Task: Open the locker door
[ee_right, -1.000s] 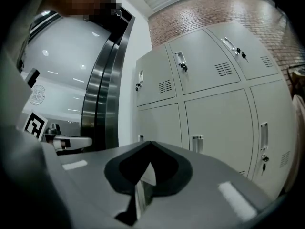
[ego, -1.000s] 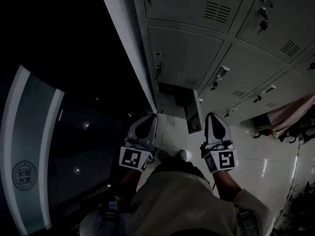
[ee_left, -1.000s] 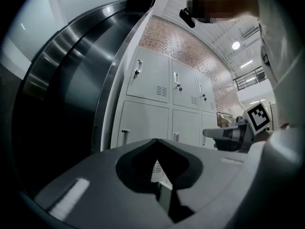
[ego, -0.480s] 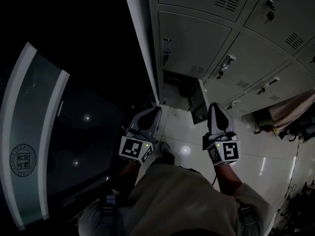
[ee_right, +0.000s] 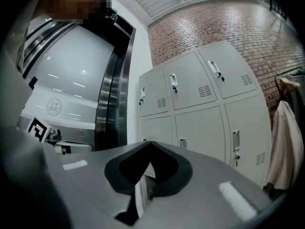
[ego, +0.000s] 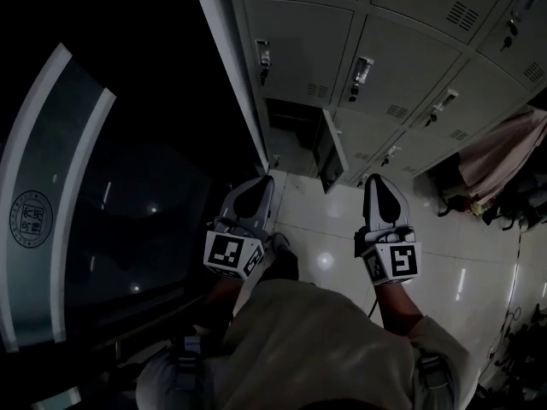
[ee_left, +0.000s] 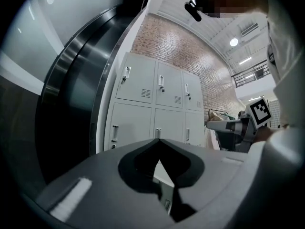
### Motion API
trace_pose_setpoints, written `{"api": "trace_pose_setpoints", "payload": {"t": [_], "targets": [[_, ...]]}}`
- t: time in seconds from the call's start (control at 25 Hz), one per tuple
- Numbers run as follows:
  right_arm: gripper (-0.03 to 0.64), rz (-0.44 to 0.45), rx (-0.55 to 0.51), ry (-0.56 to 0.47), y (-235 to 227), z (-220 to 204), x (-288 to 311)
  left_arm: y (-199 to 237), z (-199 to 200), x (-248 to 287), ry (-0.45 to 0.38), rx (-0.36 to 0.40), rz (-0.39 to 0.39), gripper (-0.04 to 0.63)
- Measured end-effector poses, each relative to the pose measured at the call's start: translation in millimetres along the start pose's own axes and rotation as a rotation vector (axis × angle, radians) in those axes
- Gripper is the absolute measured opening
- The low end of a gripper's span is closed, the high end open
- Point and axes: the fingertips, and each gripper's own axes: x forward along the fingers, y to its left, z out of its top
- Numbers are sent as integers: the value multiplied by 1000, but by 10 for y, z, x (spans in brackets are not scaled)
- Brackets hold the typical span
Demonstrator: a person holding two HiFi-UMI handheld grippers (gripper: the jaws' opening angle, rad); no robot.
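Over the glossy tiled floor (ego: 444,267), at the foot of the locker bank:

- Left hand-held gripper (ego: 263,183): jaws closing, tips almost together, nothing between them. It points at the lockers and touches nothing. Marker cube (ego: 231,256) sits at its rear, above a dark sleeve.
- Right hand-held gripper (ego: 377,179): jaws fully together and empty. It is held level with the left one, the two well apart and side by side. Its own marker cube (ego: 393,263) faces the head camera.
- Locker door (ego: 330,150): bottom row, leftmost column. It stands swung out from its dark compartment (ego: 291,135), seen edge-on, between the two gripper tips and beyond them. Neither gripper is in contact with it.
- Other lockers (ego: 299,49): grey, doors shut, each with a small handle and a vent grille.
- Right edge of the floor: a pale garment (ego: 504,152) hangs beside the lockers.
- Left edge: a curved glass panel (ego: 51,229) with a round emblem, dark behind.
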Motion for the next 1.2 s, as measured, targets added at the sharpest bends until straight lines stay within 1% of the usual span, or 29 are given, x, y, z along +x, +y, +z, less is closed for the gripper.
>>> {"api": "trace_pose_setpoints", "payload": {"t": [0.12,0.2,0.32,0.36,0.4,0.44,0.48,0.56,0.68,0.92,0.96,1.08,1.2], "targets": [[2,-3,-30,3,-28,150,-487,-397,85,-249,-11,-17,9,56],[2,0,-39,-1,-9,265,-819,-689,149,-444,-25,-14,0,54],[2,2,-34,-58,51,481,-1267,-1099,224,-718,-28,4,-11,51],[2,-2,-37,-35,60,457,-1434,-1233,233,-804,-24,7,-16,51],[2,-5,-46,11,67,388,-1612,-1375,236,-891,-21,9,-25,38],[2,-6,-52,49,76,334,-1783,-1518,239,-979,-19,8,-35,11],[2,-7,-51,64,87,324,-1937,-1657,248,-1065,-16,6,-41,11],[2,-7,-31,39,107,414,-2195,-1916,311,-1221,-13,3,-44,11],[2,-5,-14,6,152,577,-2559,-2262,457,-1426,-30,3,-59,11],[2,-8,-2,-74,233,887,-3033,-2678,651,-1706,-41,10,-88,11],[2,-10,-2,-78,253,923,-3085,-2721,692,-1742,-45,16,-93,11],[2,-24,-23,-47,308,935,-3221,-2790,768,-1830,-53,26,-108,11],[2,-41,-29,-82,372,1014,-3287,-2830,812,-1908,-53,34,-126,11]]}}
